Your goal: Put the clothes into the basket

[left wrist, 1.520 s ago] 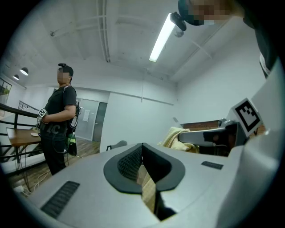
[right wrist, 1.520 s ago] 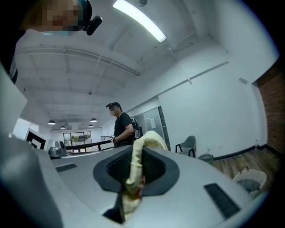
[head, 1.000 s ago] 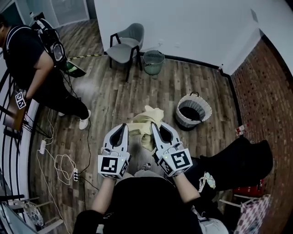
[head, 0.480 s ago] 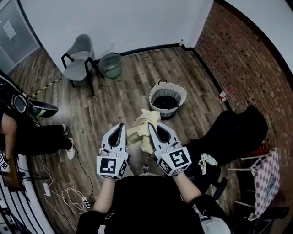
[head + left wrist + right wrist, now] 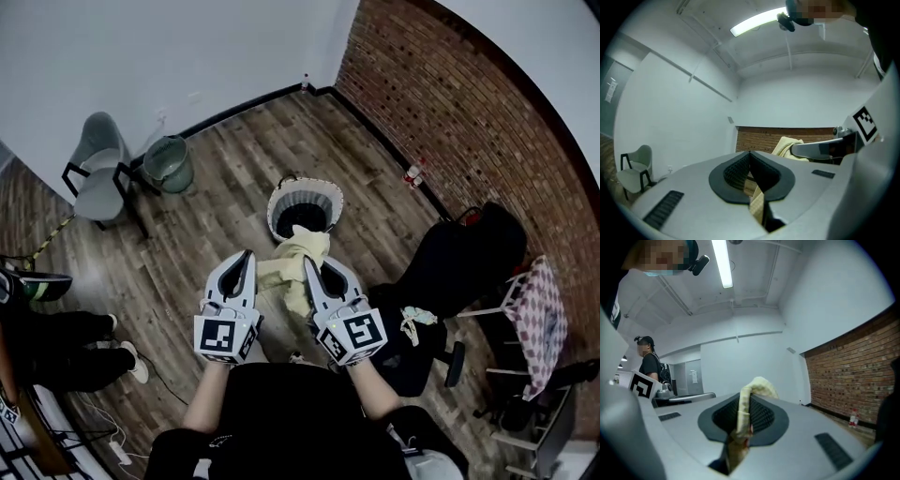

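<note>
Item: yellow garment point(image 5: 295, 267). You are carrying it bunched between both claws, hanging just short of the basket point(image 5: 306, 181), on your side of its rim.
Left claw point(image 5: 246, 261): closed, pinching only a thin strip of the cloth.
Right claw point(image 5: 314, 267): closed, gripping a thicker fold.
Hazards: the thin left pinch is probably the likelier one to be slipping. Releasing short of the basket's mouth is risking a drop onto the floor point(image 5: 216, 178). The dangling tail may be catching the basket's rim.
</note>
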